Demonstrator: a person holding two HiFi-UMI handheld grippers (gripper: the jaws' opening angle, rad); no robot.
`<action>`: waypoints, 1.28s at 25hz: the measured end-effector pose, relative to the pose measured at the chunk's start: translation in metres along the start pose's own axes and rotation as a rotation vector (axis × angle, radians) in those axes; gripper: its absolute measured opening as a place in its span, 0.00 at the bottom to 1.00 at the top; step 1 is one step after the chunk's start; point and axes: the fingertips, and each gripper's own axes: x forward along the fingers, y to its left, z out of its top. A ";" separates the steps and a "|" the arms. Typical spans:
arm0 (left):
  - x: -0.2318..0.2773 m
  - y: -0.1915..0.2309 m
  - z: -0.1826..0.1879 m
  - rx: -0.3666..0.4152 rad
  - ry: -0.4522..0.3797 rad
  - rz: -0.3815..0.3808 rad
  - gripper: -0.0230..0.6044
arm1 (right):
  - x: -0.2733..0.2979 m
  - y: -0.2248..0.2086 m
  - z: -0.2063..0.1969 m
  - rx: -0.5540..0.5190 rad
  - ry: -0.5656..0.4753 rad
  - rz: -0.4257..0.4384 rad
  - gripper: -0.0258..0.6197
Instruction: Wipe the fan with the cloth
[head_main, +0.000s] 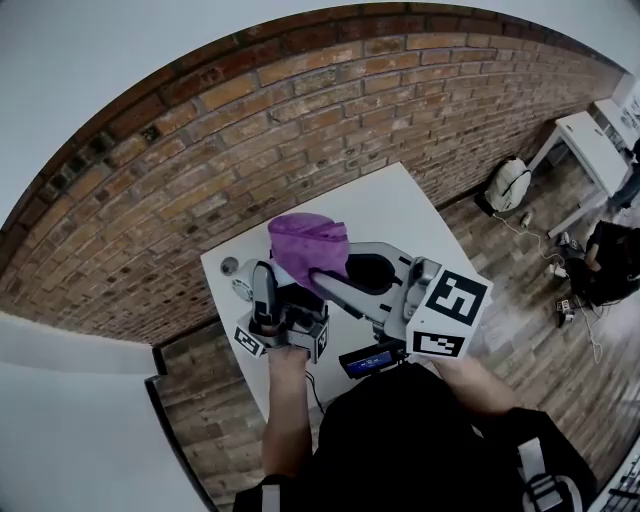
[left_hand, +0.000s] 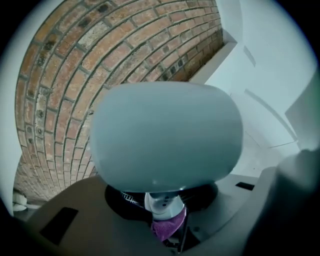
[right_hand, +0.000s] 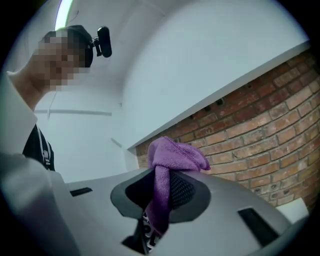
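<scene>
While the cloth (head_main: 308, 245) is bunched in a purple lump just past the tips of the right gripper (head_main: 325, 278), the head view shows it hanging in front of and slightly above the left gripper (head_main: 288, 296), over the white table (head_main: 400, 210). Most of the fan (left_hand: 165, 135) is covered from here by the cloth and both tools. It sits directly ahead of the left gripper's jaws.

From the left gripper view, the fan's pale, rounded shell fills the space just beyond the jaws. Its narrow white neck (left_hand: 160, 202) comes down between them, and they appear closed on it at a middling width. A purple scrap shows right at the jaw tips, and I cannot tell what it belongs to. The long axis runs from the jaws up through the neck into the head. The smooth domed side faces the camera, so the front probably points away toward the brick wall (left_hand: 60, 75).

From the right gripper view, the jaws are pinched on one end of the cloth (right_hand: 167, 165). It climbs out of them and flops into a folded wad beyond the tips.

I judge the fan to be light, stiff plastic with a slick shell that would slide under a pad. The neck is the sound place to hold it, away from any grille. The cloth is limp and weightless. Clamped at one end, its loose wad is free to do the rubbing.
</scene>
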 end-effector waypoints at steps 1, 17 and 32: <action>0.000 -0.005 -0.001 0.005 0.006 -0.011 0.28 | -0.001 0.001 0.000 0.015 -0.011 0.009 0.13; -0.007 -0.014 -0.004 -0.023 0.014 -0.047 0.28 | -0.050 -0.040 -0.004 0.129 -0.064 -0.176 0.13; -0.003 -0.019 -0.053 -0.078 0.104 -0.094 0.28 | -0.084 -0.031 -0.037 0.089 -0.009 -0.305 0.13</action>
